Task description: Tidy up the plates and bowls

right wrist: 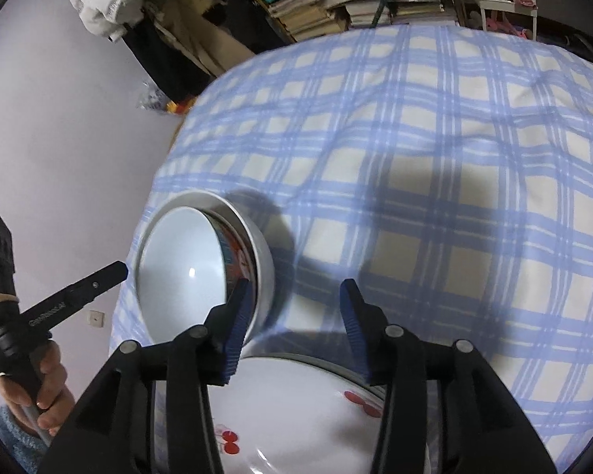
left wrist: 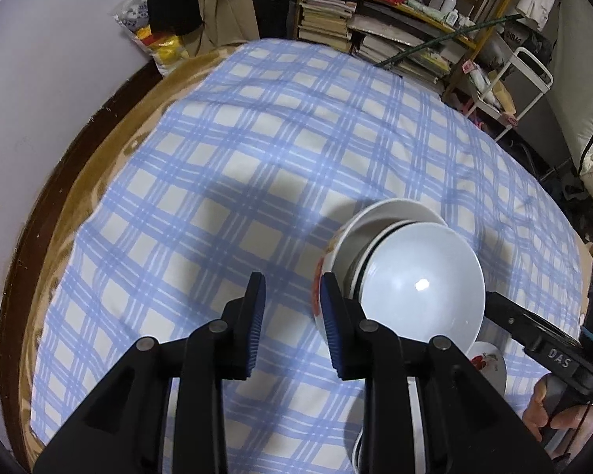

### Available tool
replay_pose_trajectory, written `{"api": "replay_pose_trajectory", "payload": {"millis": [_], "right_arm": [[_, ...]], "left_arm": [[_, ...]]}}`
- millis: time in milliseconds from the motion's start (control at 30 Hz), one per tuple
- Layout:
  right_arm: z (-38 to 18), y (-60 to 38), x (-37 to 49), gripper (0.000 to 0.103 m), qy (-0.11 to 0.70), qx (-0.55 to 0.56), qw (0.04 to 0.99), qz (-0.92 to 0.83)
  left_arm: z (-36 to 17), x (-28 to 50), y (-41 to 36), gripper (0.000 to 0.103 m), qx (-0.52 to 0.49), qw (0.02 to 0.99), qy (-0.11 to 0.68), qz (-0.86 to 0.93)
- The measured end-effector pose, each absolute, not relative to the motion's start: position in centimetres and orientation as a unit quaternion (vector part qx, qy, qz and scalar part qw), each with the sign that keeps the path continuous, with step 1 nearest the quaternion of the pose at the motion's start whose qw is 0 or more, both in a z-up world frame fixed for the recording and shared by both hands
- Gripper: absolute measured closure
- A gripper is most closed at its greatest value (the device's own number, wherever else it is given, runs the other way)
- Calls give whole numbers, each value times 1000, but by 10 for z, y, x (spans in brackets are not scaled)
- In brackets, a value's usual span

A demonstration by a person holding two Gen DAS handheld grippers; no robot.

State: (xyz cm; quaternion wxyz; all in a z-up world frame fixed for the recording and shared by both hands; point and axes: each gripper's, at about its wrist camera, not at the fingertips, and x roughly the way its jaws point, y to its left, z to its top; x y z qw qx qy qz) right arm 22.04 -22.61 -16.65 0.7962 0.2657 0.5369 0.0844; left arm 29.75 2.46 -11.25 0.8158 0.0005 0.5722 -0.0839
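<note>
Bowls (right wrist: 186, 272) nested beside right gripper (right wrist: 292, 316), fingers apart, gripping nothing; left gripper (left wrist: 292, 316) likewise.

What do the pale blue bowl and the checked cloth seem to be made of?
Pale blue bowl: probably glazed ceramic, glossy; a sharp light glint sits on its smooth inside. Checked cloth: woven fabric, matt; it lies in soft folds without shine.

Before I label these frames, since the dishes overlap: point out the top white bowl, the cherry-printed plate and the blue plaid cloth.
Top white bowl (left wrist: 419, 276), left wrist view, inner bottom.
Cherry-printed plate (right wrist: 296, 407), right wrist view, bare white centre.
Blue plaid cloth (left wrist: 217, 181), left wrist view, open middle.
</note>
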Motion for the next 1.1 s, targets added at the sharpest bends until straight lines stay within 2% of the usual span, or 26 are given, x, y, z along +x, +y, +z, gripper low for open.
{"api": "replay_pose_trajectory", "payload": {"millis": [567,733,1100], "right_arm": [[-175,-209,231,54,550,249,793,80],[-172,-204,236,60,556,230,795,82],[-173,-203,245,60,560,238,791,69]], "left_arm": [[-133,299,19,71,25,810,579,-90],[-139,301,20,71,21,808,582,-91],[-139,304,24,70,3,805,586,-95]]}}
